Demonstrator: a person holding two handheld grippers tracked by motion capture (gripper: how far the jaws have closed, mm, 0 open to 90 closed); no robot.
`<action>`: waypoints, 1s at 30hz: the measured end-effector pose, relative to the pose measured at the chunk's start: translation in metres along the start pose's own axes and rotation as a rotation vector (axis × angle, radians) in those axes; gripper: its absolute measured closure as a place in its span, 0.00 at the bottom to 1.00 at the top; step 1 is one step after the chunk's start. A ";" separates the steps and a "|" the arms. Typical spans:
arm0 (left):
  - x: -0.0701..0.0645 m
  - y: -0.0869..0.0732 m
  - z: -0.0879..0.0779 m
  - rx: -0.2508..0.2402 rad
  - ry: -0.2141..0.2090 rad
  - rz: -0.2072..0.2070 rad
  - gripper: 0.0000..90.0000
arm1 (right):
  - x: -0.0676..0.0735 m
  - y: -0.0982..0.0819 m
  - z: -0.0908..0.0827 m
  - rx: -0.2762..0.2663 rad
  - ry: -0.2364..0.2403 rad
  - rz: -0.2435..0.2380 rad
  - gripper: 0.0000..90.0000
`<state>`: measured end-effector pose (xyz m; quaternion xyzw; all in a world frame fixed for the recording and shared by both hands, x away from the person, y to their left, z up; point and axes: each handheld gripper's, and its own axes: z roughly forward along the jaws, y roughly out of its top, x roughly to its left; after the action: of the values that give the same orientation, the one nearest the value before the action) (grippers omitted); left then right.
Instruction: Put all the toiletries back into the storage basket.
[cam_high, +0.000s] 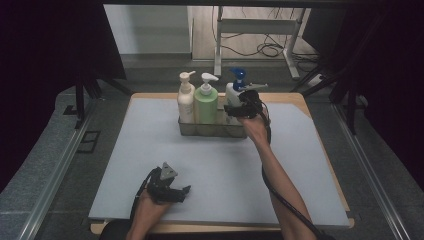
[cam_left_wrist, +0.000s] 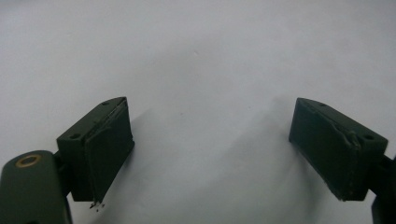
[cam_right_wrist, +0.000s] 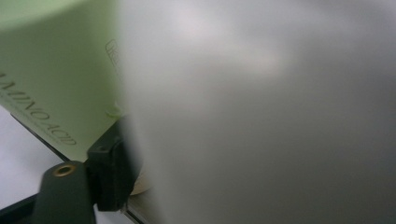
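Nearest the camera, at the near edge of the worktop (cam_high: 150, 150), the left gripper (cam_high: 186, 190) rests low over the bare pale surface, held in the person's left hand (cam_high: 147, 212). Its jaws stand wide apart with nothing between them, so this hand seems parked out of the way while the other works.

Toward the far edge, a clear basket (cam_high: 187, 127) holds three pump bottles upright in a row: a cream bottle (cam_high: 185, 100) on the left, a green bottle (cam_high: 205, 102) in the middle, and a white bottle with a blue pump (cam_high: 231, 95) on the right. The basket walls keep them standing side by side.

The right gripper (cam_high: 231, 111) reaches across to the white bottle's side, the forearm stretched over the worktop. In the right gripper view, the white bottle (cam_right_wrist: 261, 112) is pressed up close and blurred, with the green bottle (cam_right_wrist: 56, 79) just beside it. One jaw sits in the narrow gap between the two bottles; the other is hidden. The jaws straddle the white bottle, though whether they press on it cannot be told.
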<state>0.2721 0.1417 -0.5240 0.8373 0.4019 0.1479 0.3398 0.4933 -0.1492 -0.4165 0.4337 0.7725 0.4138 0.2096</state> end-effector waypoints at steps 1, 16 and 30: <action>0.000 0.000 0.000 -0.001 -0.001 0.000 0.14 | 0.000 0.000 -0.001 -0.003 0.000 -0.007 0.20; 0.000 0.000 0.000 -0.002 0.000 0.001 0.14 | -0.010 -0.014 -0.034 0.005 0.052 -0.035 0.15; 0.000 0.000 0.000 -0.001 0.000 0.000 0.14 | -0.029 -0.040 -0.060 0.076 0.073 -0.028 0.54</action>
<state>0.2721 0.1417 -0.5241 0.8372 0.4018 0.1480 0.3404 0.4481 -0.2121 -0.4167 0.4151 0.8007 0.3969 0.1704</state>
